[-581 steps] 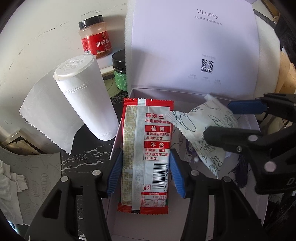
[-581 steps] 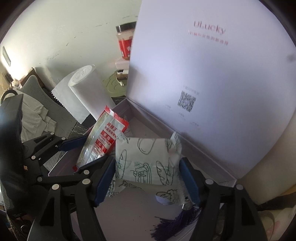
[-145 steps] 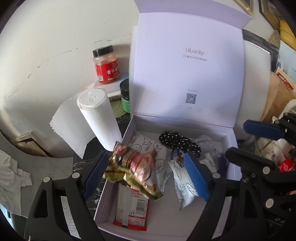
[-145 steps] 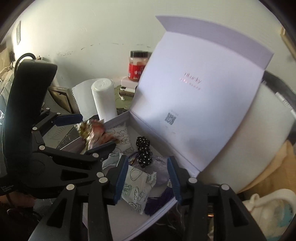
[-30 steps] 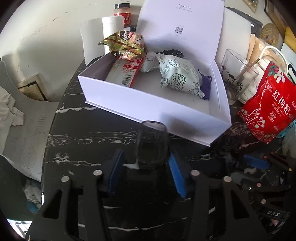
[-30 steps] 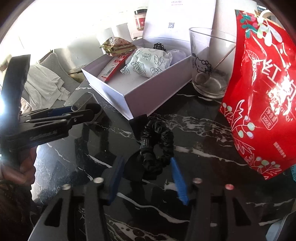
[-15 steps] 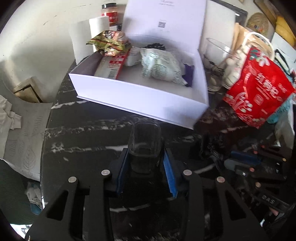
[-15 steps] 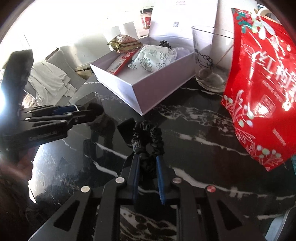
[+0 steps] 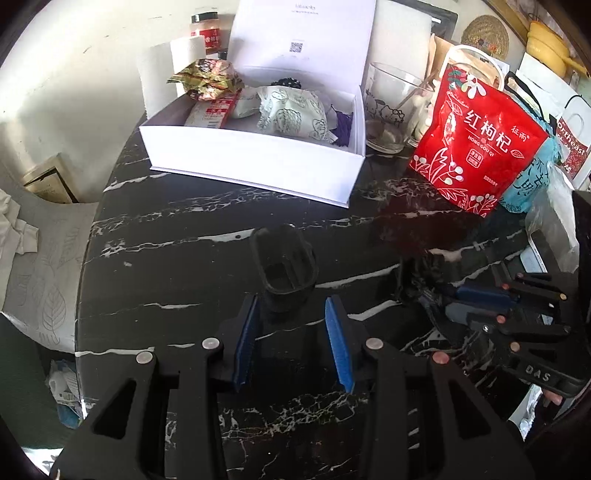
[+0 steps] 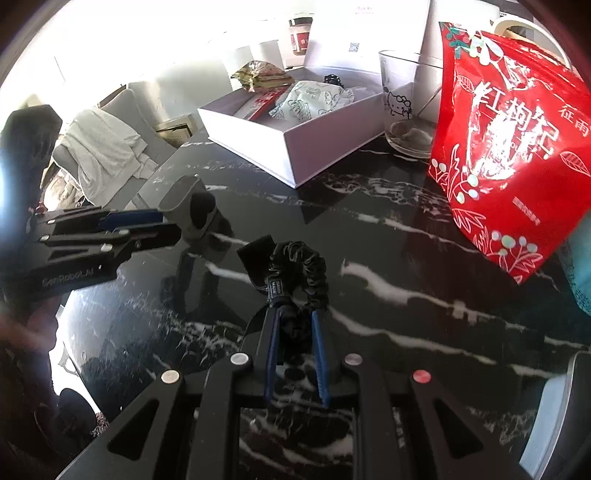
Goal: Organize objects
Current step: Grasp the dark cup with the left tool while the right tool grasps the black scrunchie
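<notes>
My left gripper is shut on a small dark cup-shaped holder, held above the black marble table; it also shows in the right wrist view. My right gripper is shut on a black scrunchie with a ribbon and tag, lifted just over the table. The open white box stands at the back and holds a red sachet, a crinkled snack packet and a white patterned pouch.
A red goji pouch stands right of the box, with a glass cup between them. A paper roll and a spice jar stand by the wall. Bags crowd the right edge. A grey chair stands left of the table.
Both grippers have lifted and drawn back from the box with their objects. The box and red pouch now look farther away.
</notes>
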A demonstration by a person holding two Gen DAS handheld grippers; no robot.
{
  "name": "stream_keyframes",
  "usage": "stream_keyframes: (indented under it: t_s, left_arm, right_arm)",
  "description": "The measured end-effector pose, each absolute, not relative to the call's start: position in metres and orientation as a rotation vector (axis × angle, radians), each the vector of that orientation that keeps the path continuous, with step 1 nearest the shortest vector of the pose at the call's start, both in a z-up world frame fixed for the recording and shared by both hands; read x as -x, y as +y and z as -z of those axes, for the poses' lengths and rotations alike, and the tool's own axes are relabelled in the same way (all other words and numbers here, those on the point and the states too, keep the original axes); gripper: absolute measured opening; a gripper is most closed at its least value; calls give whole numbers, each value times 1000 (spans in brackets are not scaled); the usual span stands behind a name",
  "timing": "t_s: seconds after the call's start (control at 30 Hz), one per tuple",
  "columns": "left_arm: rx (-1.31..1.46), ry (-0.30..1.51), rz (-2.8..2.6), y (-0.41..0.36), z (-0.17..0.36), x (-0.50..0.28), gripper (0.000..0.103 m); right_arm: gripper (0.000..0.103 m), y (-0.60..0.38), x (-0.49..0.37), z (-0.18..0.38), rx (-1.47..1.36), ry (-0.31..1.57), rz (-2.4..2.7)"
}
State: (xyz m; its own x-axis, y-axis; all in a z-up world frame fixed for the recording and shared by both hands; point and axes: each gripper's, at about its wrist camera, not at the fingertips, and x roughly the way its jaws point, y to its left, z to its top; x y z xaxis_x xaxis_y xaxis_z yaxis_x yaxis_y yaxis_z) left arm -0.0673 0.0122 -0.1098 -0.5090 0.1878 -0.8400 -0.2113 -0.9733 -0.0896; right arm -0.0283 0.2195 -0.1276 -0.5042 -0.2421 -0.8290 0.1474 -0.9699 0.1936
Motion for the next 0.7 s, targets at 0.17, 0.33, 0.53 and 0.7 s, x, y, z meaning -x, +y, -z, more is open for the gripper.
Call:
stream_keyframes:
  t_s: [0.17,0.33,0.53,0.7]
  left_arm:
    - [1358,54,-2598,8,108,68,39]
    - [1301,108,-2605,12,107,70,62]
    - [1283,113,-2585,18,114,80,66]
    - [1297,103,-2585,20,124,94,66]
  right_arm:
    - [21,218,24,129,-1405,-144,2551]
    - [58,213,23,131,-1388,-155,2548]
    - [58,198,27,135,-1380,-97,2558]
    - [58,197,31,136,-1372,-83,2571]
